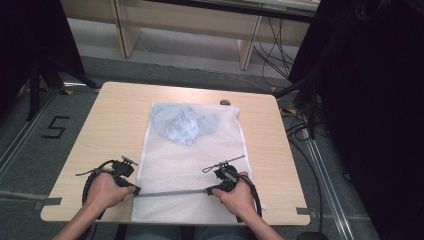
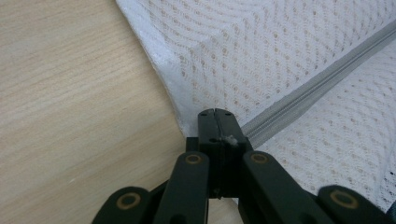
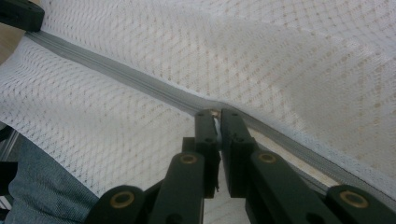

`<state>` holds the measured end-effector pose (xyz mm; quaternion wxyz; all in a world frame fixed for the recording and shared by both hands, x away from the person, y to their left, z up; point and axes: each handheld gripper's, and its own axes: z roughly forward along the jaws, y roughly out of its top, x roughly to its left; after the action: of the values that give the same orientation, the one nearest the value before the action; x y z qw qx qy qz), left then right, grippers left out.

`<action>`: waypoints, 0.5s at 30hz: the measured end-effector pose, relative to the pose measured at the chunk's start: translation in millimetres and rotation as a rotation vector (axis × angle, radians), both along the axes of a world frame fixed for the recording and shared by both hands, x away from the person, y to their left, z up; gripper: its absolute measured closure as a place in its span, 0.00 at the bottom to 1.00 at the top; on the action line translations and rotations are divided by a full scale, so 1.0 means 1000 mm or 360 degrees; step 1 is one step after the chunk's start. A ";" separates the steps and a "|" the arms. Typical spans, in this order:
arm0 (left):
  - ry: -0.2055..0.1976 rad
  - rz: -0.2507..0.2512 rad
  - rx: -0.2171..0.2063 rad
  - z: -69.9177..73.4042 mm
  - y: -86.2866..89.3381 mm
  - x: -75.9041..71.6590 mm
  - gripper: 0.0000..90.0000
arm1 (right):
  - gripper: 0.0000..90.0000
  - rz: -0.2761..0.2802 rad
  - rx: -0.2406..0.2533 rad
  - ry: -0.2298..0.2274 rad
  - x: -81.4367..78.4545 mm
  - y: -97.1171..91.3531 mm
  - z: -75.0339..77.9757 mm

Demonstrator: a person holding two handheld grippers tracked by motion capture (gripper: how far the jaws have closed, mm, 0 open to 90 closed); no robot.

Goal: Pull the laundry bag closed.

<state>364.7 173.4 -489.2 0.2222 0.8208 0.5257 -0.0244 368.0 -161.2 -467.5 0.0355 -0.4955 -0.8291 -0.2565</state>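
Observation:
A white mesh laundry bag (image 1: pixel 192 160) lies flat on the wooden table (image 1: pixel 115 125), with a pale blue garment (image 1: pixel 182 125) inside its far end. A grey zipper (image 1: pixel 170 192) runs across the bag near the front edge. My left gripper (image 1: pixel 136 190) is shut on the bag's left edge, right at the zipper's end (image 2: pixel 215 113). My right gripper (image 1: pixel 209 190) is shut on the zipper (image 3: pixel 116 70), with a small pale piece pinched between its jaws (image 3: pixel 215 113). Between the two grippers the zipper is closed; just beyond the right gripper the tapes gape and the table shows through.
A small dark object (image 1: pixel 225 102) sits on the table at the bag's far right corner. The bag's front edge hangs over the table edge above the person's jeans (image 3: pixel 42 186). Black curtains and stand legs (image 1: pixel 45 70) flank the table; cables (image 1: pixel 300 125) lie on the floor at right.

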 end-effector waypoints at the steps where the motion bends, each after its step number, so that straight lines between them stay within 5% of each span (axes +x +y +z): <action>1: -0.0002 0.0000 0.0000 0.000 0.000 0.000 1.00 | 0.97 -0.0005 -0.0003 -0.0003 0.000 0.000 0.000; 15: -0.0003 -0.0008 0.0002 0.000 0.000 0.000 1.00 | 0.97 -0.0041 -0.0016 0.0024 0.000 -0.004 0.002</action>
<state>364.7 173.7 -489.1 0.2220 0.8223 0.5234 -0.0238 368.4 -164.9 -465.2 0.0361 -0.5083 -0.8236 -0.2491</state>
